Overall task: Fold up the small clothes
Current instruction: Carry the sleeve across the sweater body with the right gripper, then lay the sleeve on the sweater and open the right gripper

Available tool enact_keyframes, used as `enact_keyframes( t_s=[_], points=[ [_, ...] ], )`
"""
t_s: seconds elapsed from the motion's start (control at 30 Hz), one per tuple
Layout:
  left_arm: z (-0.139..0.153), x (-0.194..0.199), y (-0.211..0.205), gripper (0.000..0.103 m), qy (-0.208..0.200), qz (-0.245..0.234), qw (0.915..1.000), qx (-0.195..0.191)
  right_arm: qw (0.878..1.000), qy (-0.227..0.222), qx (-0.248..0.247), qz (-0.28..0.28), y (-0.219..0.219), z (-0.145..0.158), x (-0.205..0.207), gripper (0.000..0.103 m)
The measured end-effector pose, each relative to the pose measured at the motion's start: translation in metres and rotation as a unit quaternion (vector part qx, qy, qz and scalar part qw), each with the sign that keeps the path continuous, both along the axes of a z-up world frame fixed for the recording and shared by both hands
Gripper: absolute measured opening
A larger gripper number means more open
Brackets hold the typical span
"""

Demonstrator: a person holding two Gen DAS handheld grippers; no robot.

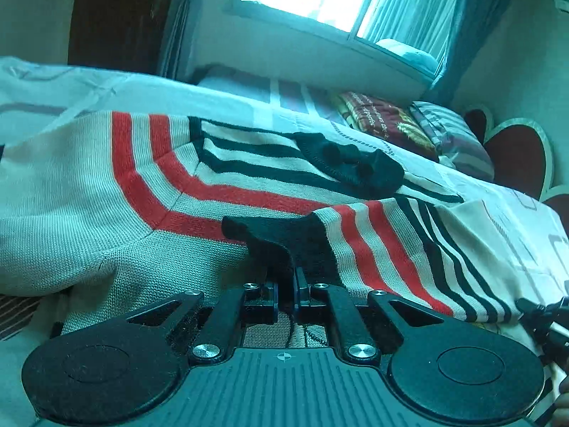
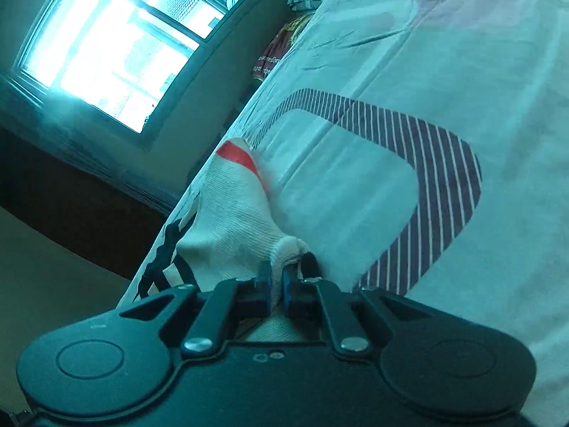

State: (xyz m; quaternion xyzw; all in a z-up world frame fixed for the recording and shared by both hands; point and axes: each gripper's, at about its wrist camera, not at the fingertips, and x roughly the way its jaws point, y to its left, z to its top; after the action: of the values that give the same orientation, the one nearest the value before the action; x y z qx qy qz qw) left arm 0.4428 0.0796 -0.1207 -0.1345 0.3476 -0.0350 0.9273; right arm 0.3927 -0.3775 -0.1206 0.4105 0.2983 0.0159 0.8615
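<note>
Knit sweater (image 1: 106, 213) lay spread on bed (image 2: 444, 71). Left gripper (image 1: 286, 281) fingers clamped black cuff (image 1: 284, 238); right gripper (image 2: 277, 277) fingers pinched cream edge, likely for folding inward.

Left gripper (image 1: 286, 277): my view showed black body, ribbed top plate with small white crosshair mark at centre. Two round black discs flanked plate, each with raised circle. Black link arms ran forward, pinned by silver screws. Fingers (image 1: 272, 290) black with blue pads. Right gripper (image 2: 276, 279): same black build, smooth plate with two small round marks near front edge, same discs, silver screws on link arms, blue pads on fingers (image 2: 265, 281). I saw no sleeve or cable clearly.
</note>
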Motion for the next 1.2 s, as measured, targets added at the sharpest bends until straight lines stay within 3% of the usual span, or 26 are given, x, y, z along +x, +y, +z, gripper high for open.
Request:
enact_keyframes(
  t_s=[0.13, 0.17, 0.2, 0.23, 0.27, 0.33, 0.53, 0.6, 0.63, 0.7, 0.73, 0.77, 0.8, 0.87, 1.03, 1.07, 1.1, 1.17, 1.2],
  points=[
    [0.006, -0.006, 0.008, 0.009, 0.004, -0.009, 0.9998, -0.015, 0.999, 0.002, -0.018, 0.027, 0.0, 0.012, -0.004, 0.018],
    [0.009, -0.009, 0.012, 0.028, 0.008, -0.004, 0.9998, -0.017, 0.999, -0.007, -0.034, 0.033, -0.001, 0.02, -0.011, 0.026],
    [0.013, -0.015, 0.017, 0.059, 0.004, 0.009, 0.9999, -0.011, 0.998, -0.016, -0.055, 0.04, -0.001, 0.027, -0.016, 0.03],
    [0.018, -0.024, 0.021, 0.07, -0.018, 0.022, 0.9996, -0.003, 0.996, -0.028, -0.076, 0.046, -0.002, 0.035, -0.019, 0.031],
    [0.021, -0.027, 0.024, 0.073, -0.036, 0.022, 0.9991, 0.005, 0.993, -0.039, -0.098, 0.055, -0.003, 0.042, -0.019, 0.031],
    [0.025, -0.021, 0.027, 0.073, -0.033, 0.015, 0.9992, 0.015, 0.986, -0.056, -0.143, 0.071, -0.006, 0.053, -0.006, 0.031],
    [0.008, 0.024, 0.023, 0.068, 0.015, -0.016, 0.9997, 0.01, 0.981, -0.06, -0.144, 0.116, -0.015, 0.05, 0.085, 0.032],
    [0.007, 0.029, 0.016, 0.041, 0.016, -0.025, 0.9989, 0.035, 0.981, -0.048, -0.131, 0.137, -0.018, 0.043, 0.112, 0.033],
    [0.007, 0.031, 0.015, 0.032, 0.015, -0.026, 0.9987, 0.042, 0.981, -0.041, -0.13, 0.141, -0.018, 0.04, 0.122, 0.033],
    [0.006, 0.035, 0.02, 0.011, 0.017, -0.019, 0.9994, 0.023, 0.979, -0.025, -0.132, 0.152, -0.016, 0.033, 0.141, 0.036],
    [0.006, 0.034, 0.022, 0.009, 0.015, -0.013, 0.9997, 0.016, 0.979, -0.013, -0.129, 0.159, -0.014, 0.029, 0.148, 0.032],
    [0.007, 0.033, 0.022, 0.006, 0.011, -0.008, 0.9998, 0.011, 0.975, -0.012, -0.133, 0.175, -0.01, 0.028, 0.15, 0.01],
    [0.01, 0.027, 0.022, 0.006, 0.0, -0.003, 0.9999, 0.01, 0.971, -0.019, -0.164, 0.176, -0.004, 0.031, 0.148, 0.009],
    [0.008, 0.02, 0.018, 0.006, -0.009, 0.01, 0.9994, 0.033, 0.969, -0.026, -0.181, 0.164, -0.002, 0.034, 0.142, 0.009],
    [0.003, 0.022, 0.022, 0.006, 0.005, 0.007, 0.9999, 0.013, 0.965, -0.01, -0.209, 0.16, 0.004, 0.028, 0.144, 0.009],
    [0.007, 0.021, 0.027, 0.012, 0.009, 0.006, 0.9999, 0.007, 0.962, -0.01, -0.224, 0.155, 0.006, 0.033, 0.141, 0.018],
    [0.013, 0.016, 0.031, 0.035, 0.004, 0.02, 0.9997, 0.014, 0.959, -0.019, -0.245, 0.139, 0.009, 0.041, 0.134, 0.03],
    [0.029, 0.004, 0.029, 0.067, -0.037, 0.062, 0.9943, 0.078, 0.952, -0.06, -0.27, 0.133, 0.012, 0.055, 0.118, 0.031],
    [0.037, 0.003, 0.024, 0.067, -0.058, 0.052, 0.9934, 0.084, 0.948, -0.077, -0.272, 0.146, 0.016, 0.061, 0.114, 0.029]
  ],
)
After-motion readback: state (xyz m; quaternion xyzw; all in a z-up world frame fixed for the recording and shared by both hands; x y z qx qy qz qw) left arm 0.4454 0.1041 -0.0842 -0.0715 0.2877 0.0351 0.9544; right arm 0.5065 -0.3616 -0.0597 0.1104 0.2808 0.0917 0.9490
